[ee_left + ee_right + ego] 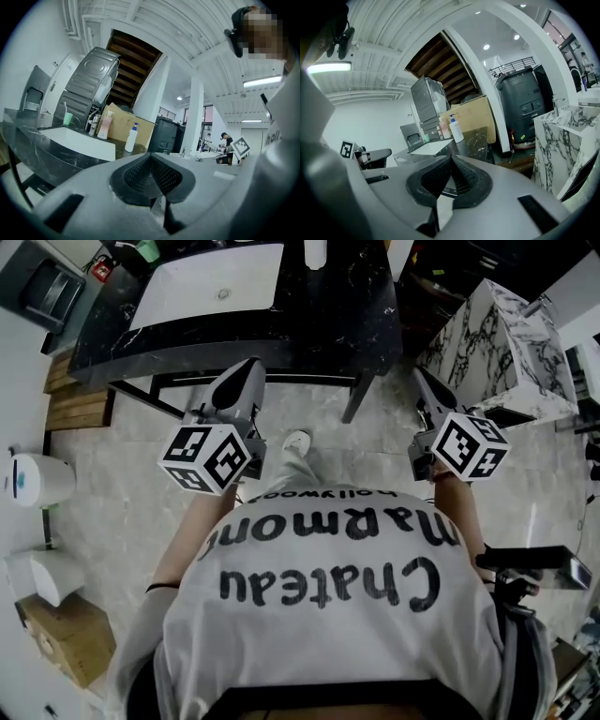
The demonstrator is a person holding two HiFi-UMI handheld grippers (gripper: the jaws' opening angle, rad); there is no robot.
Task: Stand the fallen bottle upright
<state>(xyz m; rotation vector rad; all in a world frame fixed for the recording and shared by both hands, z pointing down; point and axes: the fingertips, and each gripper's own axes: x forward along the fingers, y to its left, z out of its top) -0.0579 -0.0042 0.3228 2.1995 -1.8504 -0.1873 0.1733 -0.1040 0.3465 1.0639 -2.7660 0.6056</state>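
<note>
Both grippers are held close to the person's chest, some way short of the black marble counter [319,315]. My left gripper [249,369] points level at the counter with its jaws shut and nothing between them [150,157]. My right gripper [420,379] is also shut and empty [451,160]. A white pump bottle with a blue top [131,137] stands upright on the counter, seen too in the right gripper view [456,128]. A pink bottle [105,125] stands upright behind the sink. No bottle lying on its side shows in any view.
A white sink [208,282] is set in the counter, with a green cup [68,119] at its far corner. A white marble block [506,343] stands to the right, a cardboard box [123,125] and a dark bin [165,136] behind. Pale tiled floor [112,493] lies below.
</note>
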